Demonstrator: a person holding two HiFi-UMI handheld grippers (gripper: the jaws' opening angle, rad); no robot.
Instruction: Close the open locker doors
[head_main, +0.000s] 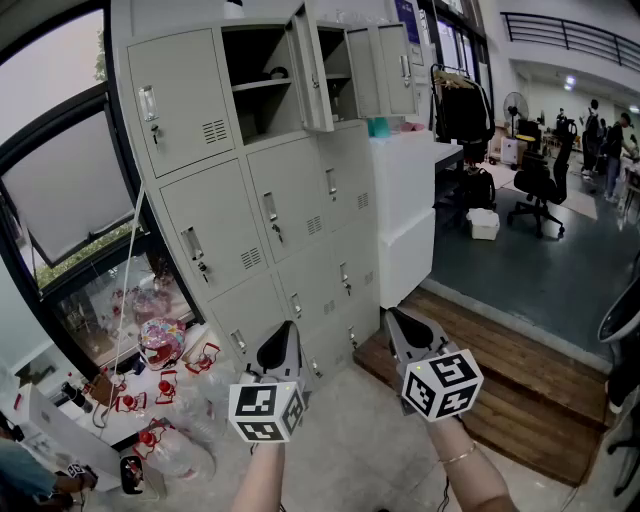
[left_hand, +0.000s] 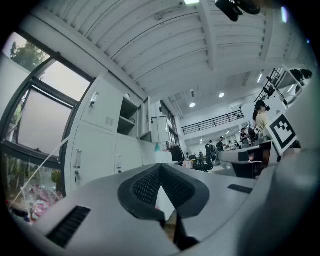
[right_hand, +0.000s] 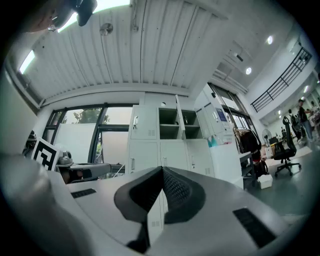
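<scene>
There was one locker cabinet (head_main: 300, 235) in the middle of the frame. At its top, two locker doors (head_main: 313, 70) (head_main: 392, 68) stood open. On the right side were one fan (head_main: 515, 102), one black chair (head_main: 540, 188) and one white box (head_main: 483, 223). At the bottom were two grippers, the left gripper (head_main: 287, 335) and the right gripper (head_main: 396, 322).

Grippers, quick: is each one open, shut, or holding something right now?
Left gripper: shut, nothing between its jaws.
Right gripper: shut, nothing between its jaws.
</scene>
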